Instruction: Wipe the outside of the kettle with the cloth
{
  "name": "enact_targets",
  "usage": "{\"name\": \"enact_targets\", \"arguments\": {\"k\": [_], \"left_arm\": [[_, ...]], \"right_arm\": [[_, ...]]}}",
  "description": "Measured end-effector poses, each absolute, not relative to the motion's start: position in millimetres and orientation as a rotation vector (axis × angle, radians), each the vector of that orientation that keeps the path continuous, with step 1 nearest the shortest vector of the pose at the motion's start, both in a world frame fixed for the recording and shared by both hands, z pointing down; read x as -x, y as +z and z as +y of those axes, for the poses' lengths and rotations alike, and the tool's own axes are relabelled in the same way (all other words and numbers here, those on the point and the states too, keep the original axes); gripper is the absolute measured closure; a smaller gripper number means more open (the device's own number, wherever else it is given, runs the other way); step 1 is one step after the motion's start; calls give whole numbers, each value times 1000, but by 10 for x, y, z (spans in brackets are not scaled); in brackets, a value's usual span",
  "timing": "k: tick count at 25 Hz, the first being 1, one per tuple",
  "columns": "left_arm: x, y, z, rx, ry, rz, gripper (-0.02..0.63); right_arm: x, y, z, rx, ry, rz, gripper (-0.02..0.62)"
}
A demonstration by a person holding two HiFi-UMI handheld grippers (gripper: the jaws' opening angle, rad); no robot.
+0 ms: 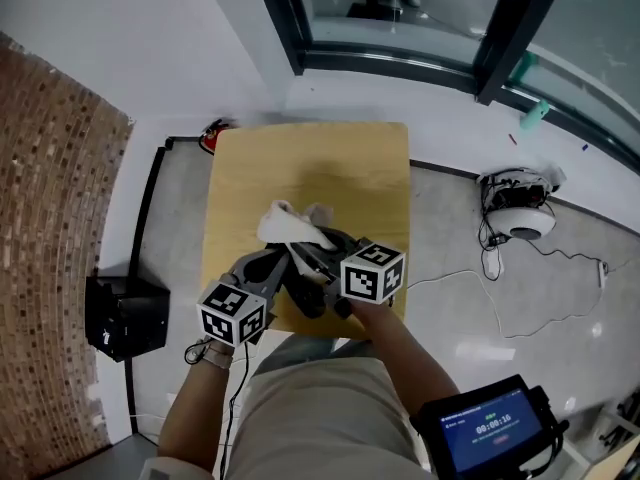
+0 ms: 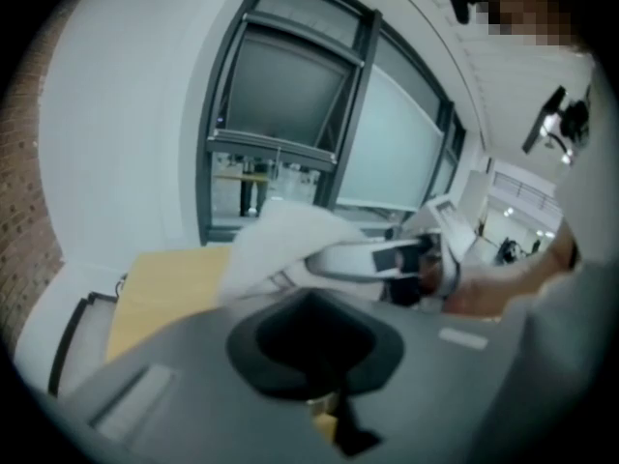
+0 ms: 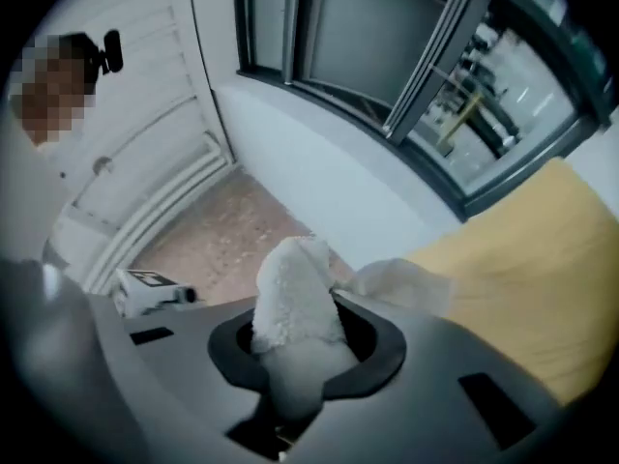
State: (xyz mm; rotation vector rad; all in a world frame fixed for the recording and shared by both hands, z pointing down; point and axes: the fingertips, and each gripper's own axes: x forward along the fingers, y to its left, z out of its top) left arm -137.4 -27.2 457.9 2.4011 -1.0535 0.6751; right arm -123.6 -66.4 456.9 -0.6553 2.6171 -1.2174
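A white fluffy cloth [image 1: 290, 224] hangs over the near part of the wooden table [image 1: 330, 163]. My right gripper [image 1: 306, 245] is shut on it. In the right gripper view the cloth [image 3: 293, 303] bulges out from between the jaws of the right gripper [image 3: 288, 399]. My left gripper [image 1: 283, 267] sits just left of the right one, near the table's front edge. In its own view the left gripper [image 2: 329, 423] has its jaws shut with nothing clearly between them, and the right gripper [image 2: 387, 259] with the cloth [image 2: 276, 245] shows ahead. No kettle shows in any view.
A black box [image 1: 125, 314] stands on the floor left of the table, beside brick-patterned flooring [image 1: 50, 218]. A white round device [image 1: 522, 218] with cables lies on the floor at right. A red object [image 1: 212, 134] sits by the table's far left corner. A device with a screen [image 1: 490, 433] is at bottom right.
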Motion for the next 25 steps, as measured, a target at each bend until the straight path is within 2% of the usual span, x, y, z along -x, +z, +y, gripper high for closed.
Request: {"name": "enact_targets", "arguments": {"k": [4,6,8,10,13,15,18,21,25], "left_arm": [[1375,4561,-263,-2399,671,-1065,618],[1383,4533,-245,-2403,662,-1080,618],[1398,4515,-241,-2414,652,-1085,618],[1402,4516,-245,-2420,652,-1074,618],[1419,4525,-246,-2414,640,-1064,618],[1419,4503,-240,-2410,608,-1084,617],[1407,4485,-275,-2426,578,-1112,617],[1460,4509,-246,-2460,583,-1068,617],[1276,4517,-180,-2581,742,-907,616]], "right_arm": [[831,6055,-963,969,-1791,2379,517],[916,5781,-876,854,-1762,2476,517],[1116,4869,-724,575,-1489,2558,517],[1155,4594,-674,548,-1367,2535,517],[833,5757,-766,946,-1693,2371,517],[645,6154,-574,971,-1906,2302,517],[653,5732,32,651,-1845,2587,517],[1031,5573,816,170,-1831,2864,517],[1546,5560,1120,-57,-1726,3029,517]]}}
